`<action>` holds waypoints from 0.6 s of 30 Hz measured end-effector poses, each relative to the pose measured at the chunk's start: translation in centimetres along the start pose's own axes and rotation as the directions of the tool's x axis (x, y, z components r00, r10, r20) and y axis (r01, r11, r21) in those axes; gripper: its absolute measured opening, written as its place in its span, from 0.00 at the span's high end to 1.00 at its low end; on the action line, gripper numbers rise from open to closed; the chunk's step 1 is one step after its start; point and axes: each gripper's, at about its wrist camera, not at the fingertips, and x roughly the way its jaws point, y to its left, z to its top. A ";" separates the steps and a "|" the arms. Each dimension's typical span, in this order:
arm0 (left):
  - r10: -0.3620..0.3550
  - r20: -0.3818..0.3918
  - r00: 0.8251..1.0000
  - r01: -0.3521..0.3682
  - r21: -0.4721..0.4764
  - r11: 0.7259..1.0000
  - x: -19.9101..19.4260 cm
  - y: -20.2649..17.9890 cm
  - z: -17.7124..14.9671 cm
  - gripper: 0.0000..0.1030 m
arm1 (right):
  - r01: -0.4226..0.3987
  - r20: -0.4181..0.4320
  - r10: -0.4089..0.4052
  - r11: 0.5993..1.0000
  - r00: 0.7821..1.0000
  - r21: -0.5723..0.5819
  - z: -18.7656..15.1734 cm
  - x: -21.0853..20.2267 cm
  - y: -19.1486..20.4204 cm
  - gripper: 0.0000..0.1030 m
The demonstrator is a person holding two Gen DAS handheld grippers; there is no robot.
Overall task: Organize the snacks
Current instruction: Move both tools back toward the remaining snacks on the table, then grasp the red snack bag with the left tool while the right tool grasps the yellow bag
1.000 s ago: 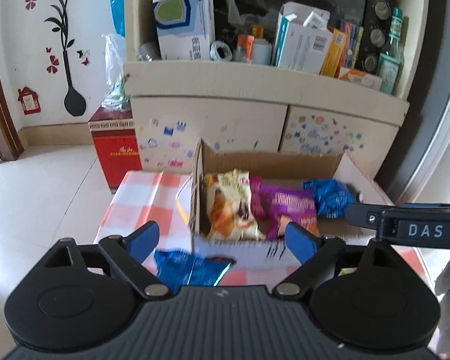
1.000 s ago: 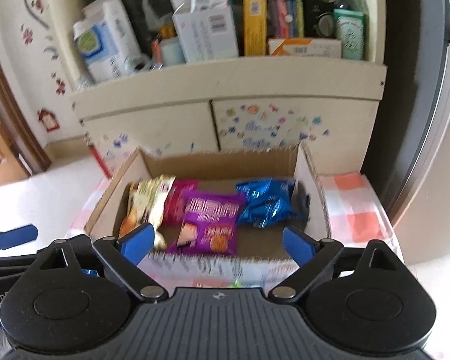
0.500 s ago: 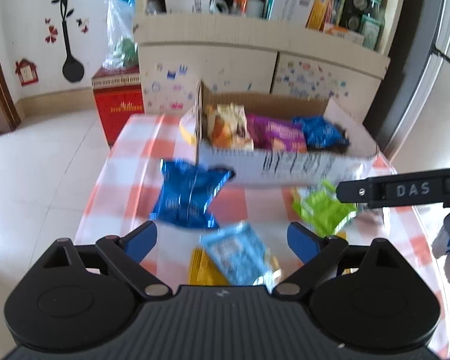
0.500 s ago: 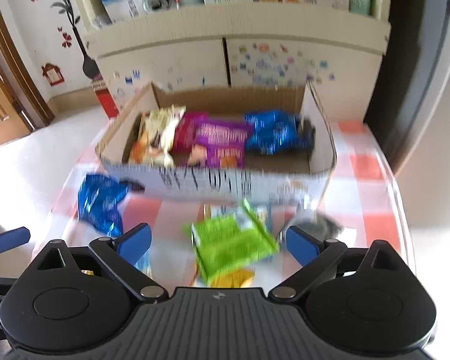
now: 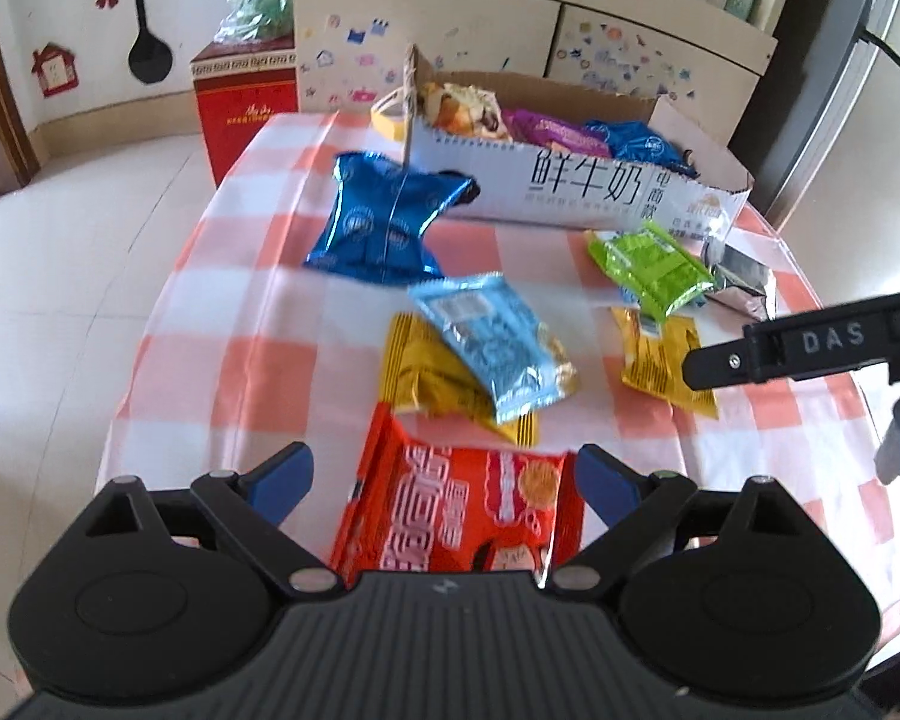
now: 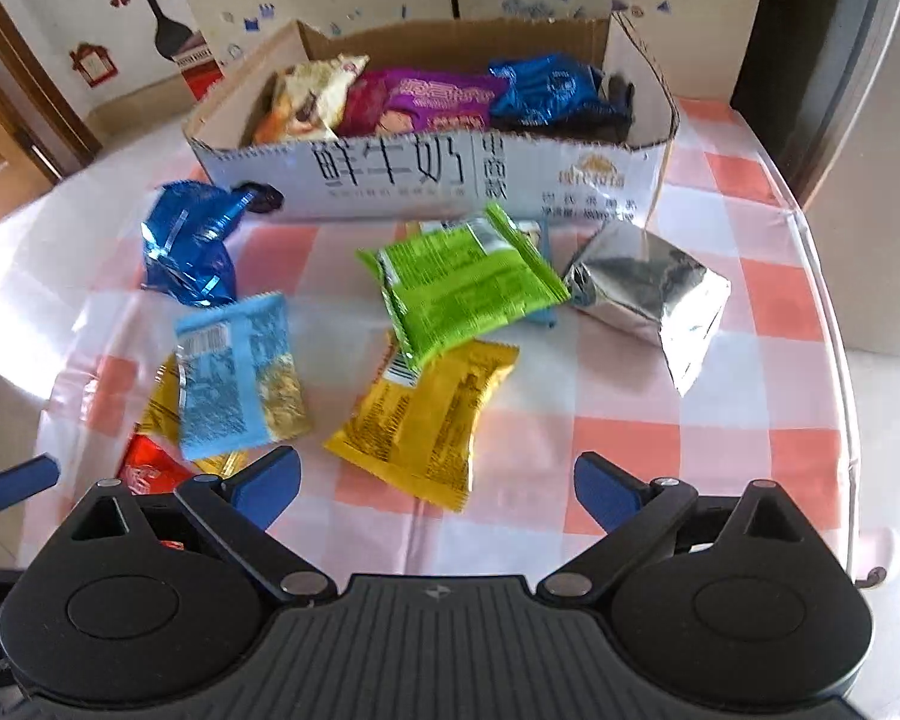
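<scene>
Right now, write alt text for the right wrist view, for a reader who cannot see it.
An open hand-held gripper hovers over loose snack packets on a checked tablecloth: green overlapping yellow, silver, light blue and dark blue. Behind them a cardboard box already holds cream, purple and blue packets.

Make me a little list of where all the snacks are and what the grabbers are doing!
box: cardboard box at the table's far side
in box: purple packet, blue packet, cream packet
on tablecloth: green packet, silver packet, yellow packet, red packet
left hand-held gripper: open, empty
right hand-held gripper: open, empty
</scene>
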 end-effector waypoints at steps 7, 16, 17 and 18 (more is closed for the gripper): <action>-0.012 -0.031 0.999 0.012 0.003 1.000 0.3 -0.4 -1.9 0.09 | -0.035 -0.030 0.039 0.992 0.999 0.120 0.7 1.5 -0.9 0.03; 0.039 -0.079 0.996 -0.037 0.026 0.999 1.2 0.6 -3.5 0.09 | 0.013 -0.022 -0.011 0.995 1.000 0.100 1.1 3.3 0.5 0.05; 0.042 -0.085 0.996 -0.040 0.021 0.999 1.2 0.9 -3.7 0.09 | 0.017 -0.021 -0.015 0.995 1.000 0.094 1.1 3.5 0.7 0.07; 0.044 -0.090 0.995 -0.043 0.016 0.999 1.3 1.3 -3.9 0.07 | 0.023 -0.021 -0.021 0.996 1.000 0.088 1.1 3.6 0.8 0.08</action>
